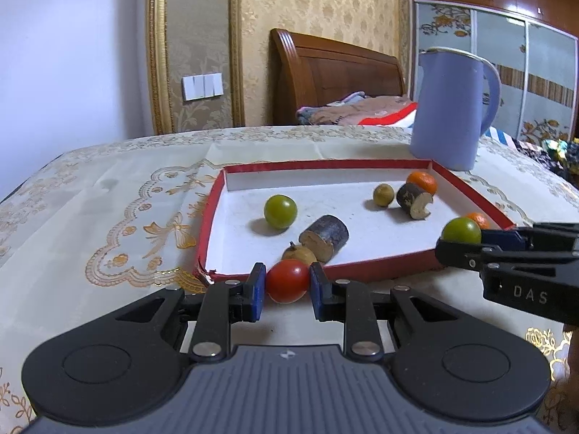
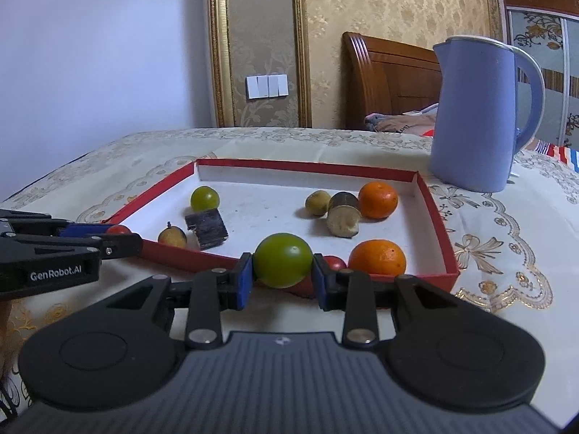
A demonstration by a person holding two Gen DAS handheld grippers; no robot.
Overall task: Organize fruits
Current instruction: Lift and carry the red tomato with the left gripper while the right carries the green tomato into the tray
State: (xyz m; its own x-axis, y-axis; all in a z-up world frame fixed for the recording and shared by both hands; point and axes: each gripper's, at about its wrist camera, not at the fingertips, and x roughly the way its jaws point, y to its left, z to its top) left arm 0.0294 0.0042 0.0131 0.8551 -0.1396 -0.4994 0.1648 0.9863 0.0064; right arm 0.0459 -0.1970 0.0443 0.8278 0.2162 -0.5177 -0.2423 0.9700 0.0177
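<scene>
Blue jug [image 2: 474,115] behind red tray [image 2: 434,202], right corner.

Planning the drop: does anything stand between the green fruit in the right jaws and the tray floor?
Only the tray's red near wall lies ahead of the held green fruit; a small red fruit and an orange sit just inside.

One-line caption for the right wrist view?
Right gripper holds a green fruit at the near rim of the red tray.

Red tomato [image 1: 287,280] pinched in left gripper [image 1: 286,285] at red tray [image 1: 206,231] near rim; green fruit [image 2: 283,260] clamped in right gripper [image 2: 282,278]. 2 oranges, 2 dark cut chunks lie inside the tray.
</scene>
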